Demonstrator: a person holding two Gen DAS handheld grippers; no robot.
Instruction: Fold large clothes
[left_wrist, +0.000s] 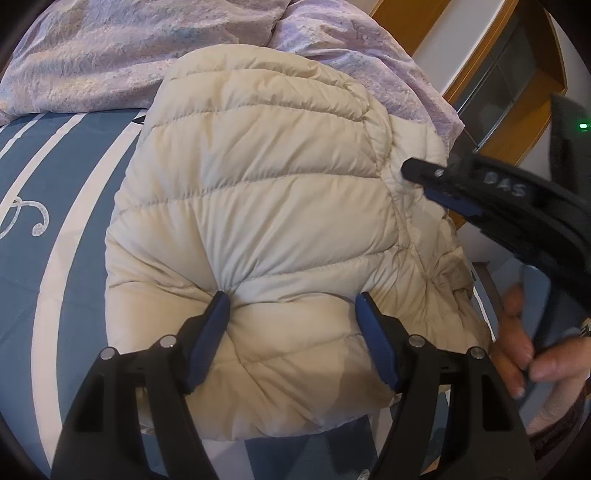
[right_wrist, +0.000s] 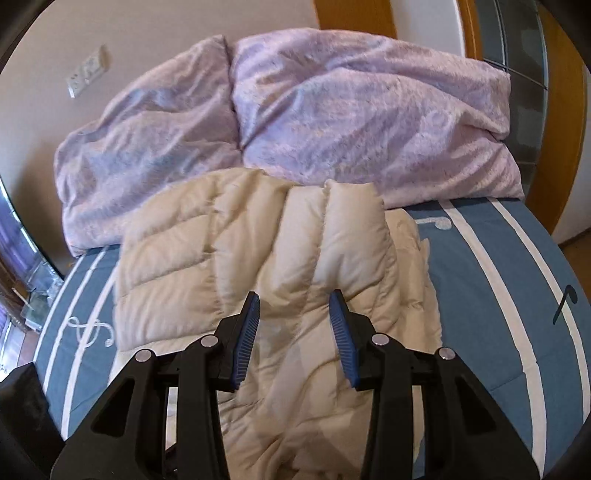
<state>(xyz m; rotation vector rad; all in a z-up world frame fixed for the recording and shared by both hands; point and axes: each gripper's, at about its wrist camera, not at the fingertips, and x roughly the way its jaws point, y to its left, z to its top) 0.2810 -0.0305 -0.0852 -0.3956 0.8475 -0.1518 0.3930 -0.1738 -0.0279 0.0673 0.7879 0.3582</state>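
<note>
A cream quilted puffer jacket (left_wrist: 258, 177) lies on the blue and white striped bed sheet (left_wrist: 85, 155). My left gripper (left_wrist: 293, 301) is shut on a thick fold at the jacket's near edge, and the fabric puckers at its left fingertip (left_wrist: 222, 299). My right gripper (right_wrist: 293, 302) is closed on a puffy band of the jacket (right_wrist: 332, 236) that fills the gap between its blue pads. Seen from the left wrist, the right gripper (left_wrist: 417, 181) bites the jacket's right shoulder seam.
A crumpled lilac duvet (right_wrist: 332, 110) is heaped at the head of the bed, just behind the jacket. A wall with a socket (right_wrist: 86, 75) is at the back left, and a wooden door frame (right_wrist: 554, 129) stands at the right. A person's hand (left_wrist: 535, 354) holds the right gripper's handle.
</note>
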